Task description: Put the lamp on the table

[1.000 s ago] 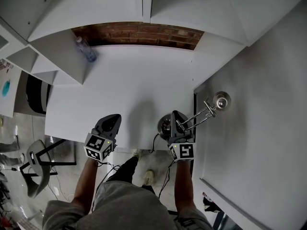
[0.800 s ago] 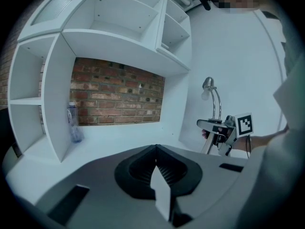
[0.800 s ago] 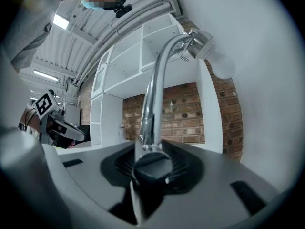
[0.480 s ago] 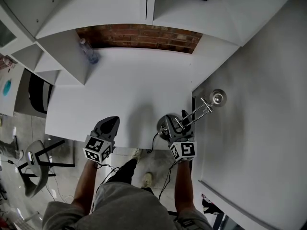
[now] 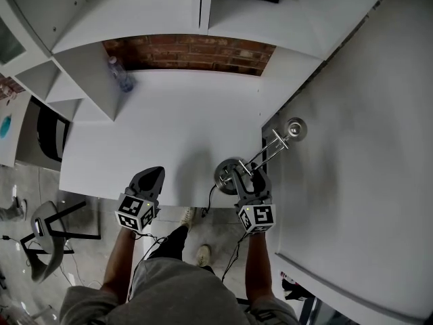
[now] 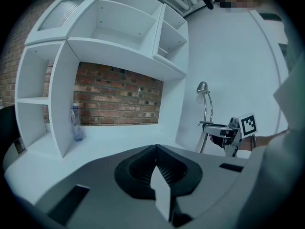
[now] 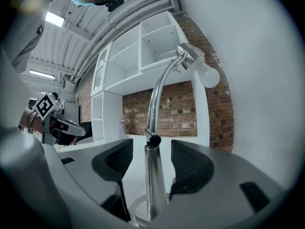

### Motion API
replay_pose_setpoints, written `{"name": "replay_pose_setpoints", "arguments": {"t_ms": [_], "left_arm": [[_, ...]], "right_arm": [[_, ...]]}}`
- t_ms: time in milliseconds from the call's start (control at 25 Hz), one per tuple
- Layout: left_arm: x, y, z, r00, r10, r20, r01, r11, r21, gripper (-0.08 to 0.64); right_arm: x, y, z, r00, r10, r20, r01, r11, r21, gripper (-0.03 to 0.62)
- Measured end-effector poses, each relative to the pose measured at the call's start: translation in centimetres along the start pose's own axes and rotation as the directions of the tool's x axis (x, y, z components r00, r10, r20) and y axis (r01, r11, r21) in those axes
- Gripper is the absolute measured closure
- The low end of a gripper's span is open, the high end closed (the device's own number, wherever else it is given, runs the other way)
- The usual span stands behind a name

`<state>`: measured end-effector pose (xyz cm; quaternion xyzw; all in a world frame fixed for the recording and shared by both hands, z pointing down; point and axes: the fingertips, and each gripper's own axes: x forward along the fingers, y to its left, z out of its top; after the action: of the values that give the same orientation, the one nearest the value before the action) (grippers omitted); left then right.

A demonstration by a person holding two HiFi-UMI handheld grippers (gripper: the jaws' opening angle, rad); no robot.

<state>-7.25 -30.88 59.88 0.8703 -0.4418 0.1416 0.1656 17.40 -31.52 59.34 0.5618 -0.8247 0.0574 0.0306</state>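
Note:
The chrome lamp stands with its round base (image 5: pixel 227 175) on the white table (image 5: pixel 169 127) at the front right corner, its stem (image 5: pixel 265 153) rising to the head (image 5: pixel 295 128) by the right wall. My right gripper (image 5: pixel 245 176) straddles the stem (image 7: pixel 151 175). Its jaws are closing, with a gap showing on both sides between pads and stem. The bulb and head (image 7: pixel 195 61) lean to the upper right in the right gripper view. My left gripper (image 5: pixel 153 176) hovers at the table's front edge, shut and empty (image 6: pixel 156 168). The lamp (image 6: pixel 206 109) and right gripper (image 6: pixel 224 132) show in the left gripper view.
A clear plastic bottle (image 5: pixel 120 74) stands at the table's back left by a shelf divider (image 6: pixel 59 104). White shelving overhangs the table against a brick back wall (image 5: pixel 196 49). A white wall (image 5: pixel 352 147) closes the right side. The lamp's black cord (image 5: pixel 211 198) hangs off the front edge.
My right gripper's jaws have come apart from the lamp's stem, which they gripped a second ago. The lamp stays on its base at the table corner. The left gripper has barely moved.

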Motion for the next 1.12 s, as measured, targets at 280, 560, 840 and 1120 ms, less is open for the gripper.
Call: {"name": "replay_pose_setpoints", "arguments": {"t_ms": [280, 560, 840, 1120], "left_arm": [[-1.4, -1.8, 0.3, 1.000, -0.013, 0.026, 0.013, 1.000, -0.005, 0.557], [-2.9, -3.8, 1.8, 0.994, -0.009, 0.105, 0.008, 1.000, 0.013, 0.557], [-6.0, -6.3, 2.1, 0.989, -0.001, 0.145, -0.003, 1.000, 0.027, 0.557], [-9.6, -8.3, 2.9, 0.981, 0.009, 0.195, -0.015, 0.999, 0.030, 0.557]], "right_arm": [[-3.4, 0.7, 0.2, 0.999, -0.040, -0.020, 0.040, 0.999, -0.002, 0.412], [-6.2, 1.6, 2.5, 0.999, -0.044, 0.004, 0.044, 0.998, -0.043, 0.480], [-9.8, 2.4, 4.2, 0.998, -0.051, 0.025, 0.052, 0.998, -0.030, 0.529], [-13.6, 2.8, 5.7, 0.995, -0.086, 0.047, 0.087, 0.996, -0.004, 0.558]]}}
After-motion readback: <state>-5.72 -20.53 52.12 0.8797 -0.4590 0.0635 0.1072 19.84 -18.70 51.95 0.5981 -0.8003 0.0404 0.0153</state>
